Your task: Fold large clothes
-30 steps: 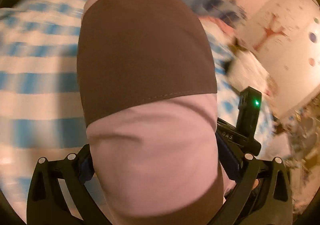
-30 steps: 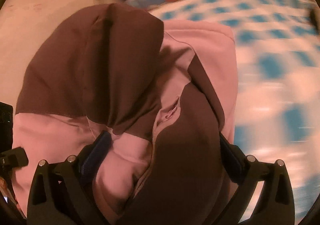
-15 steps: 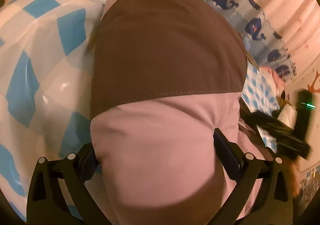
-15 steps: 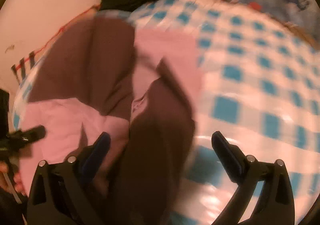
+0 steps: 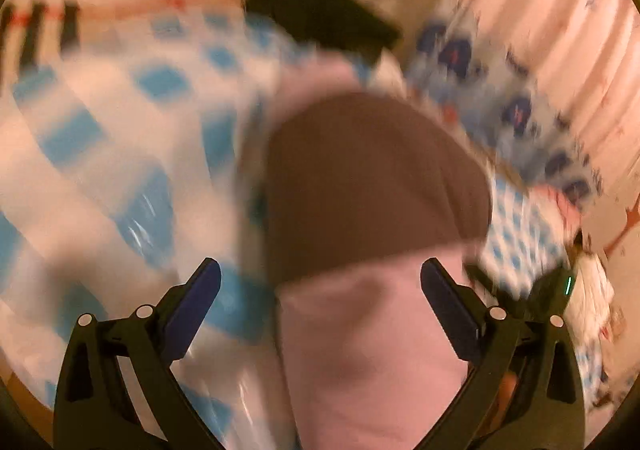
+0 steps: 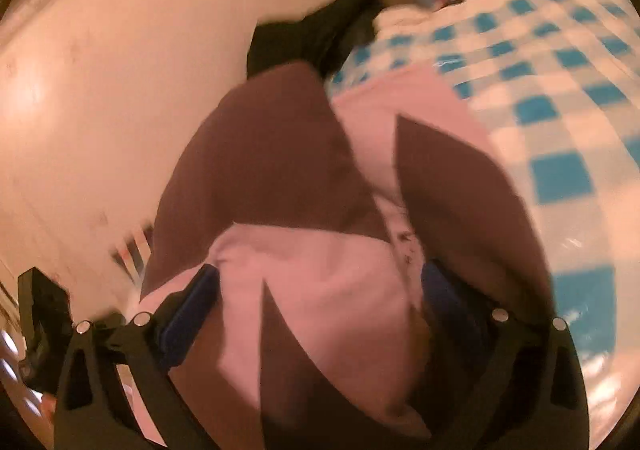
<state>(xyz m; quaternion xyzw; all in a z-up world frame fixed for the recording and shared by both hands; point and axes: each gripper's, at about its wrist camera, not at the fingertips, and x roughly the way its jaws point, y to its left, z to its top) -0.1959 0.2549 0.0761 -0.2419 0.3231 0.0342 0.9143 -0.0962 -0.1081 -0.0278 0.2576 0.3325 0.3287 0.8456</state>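
2 grippers (image 5: pixel 320 286) (image 6: pixel 316 286) gaped wide—pink-and-brown garment (image 6: pixel 320 290) merely draped between the fingers; unpinched, it could slide off the checked bed (image 6: pixel 560 90).

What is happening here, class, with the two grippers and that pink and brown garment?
A person is folding a pink and brown garment on a blue-checked cover with two handheld grippers. The left gripper is open, its fingers spread on either side of the cloth, which lies loose between them. The right gripper also looks open, with cloth bunched between and over its fingers. A dark garment lies at the far edge. The left view is blurred.
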